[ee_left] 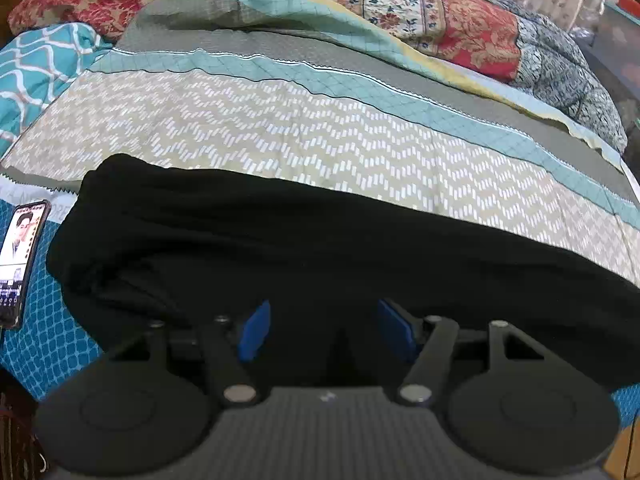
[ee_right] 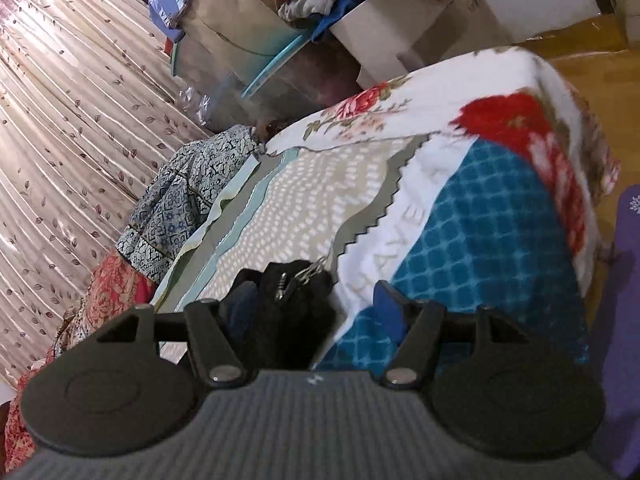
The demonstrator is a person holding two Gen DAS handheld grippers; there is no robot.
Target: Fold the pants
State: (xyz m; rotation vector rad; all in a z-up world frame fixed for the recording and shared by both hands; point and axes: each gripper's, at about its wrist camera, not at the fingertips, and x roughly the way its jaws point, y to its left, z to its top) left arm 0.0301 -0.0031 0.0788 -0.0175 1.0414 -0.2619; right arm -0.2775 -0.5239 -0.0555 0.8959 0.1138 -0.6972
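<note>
Black pants (ee_left: 320,248) lie stretched left to right across the patterned bedspread (ee_left: 280,128) in the left wrist view. My left gripper (ee_left: 322,330) is open, its blue pads (ee_left: 254,330) just above the near edge of the pants, holding nothing. In the right wrist view one end of the pants (ee_right: 296,304), with a small metal zip or clasp (ee_right: 298,276), lies bunched between the fingers of my right gripper (ee_right: 316,312). That gripper is open; its left pad is hidden behind the cloth.
A phone (ee_left: 20,260) with a lit screen lies at the bed's left edge. Quilts and pillows (ee_left: 420,12) are piled at the far side. In the right wrist view a curtain (ee_right: 72,128), a clothes-filled bin (ee_right: 248,52) and the bed's corner (ee_right: 520,184) show.
</note>
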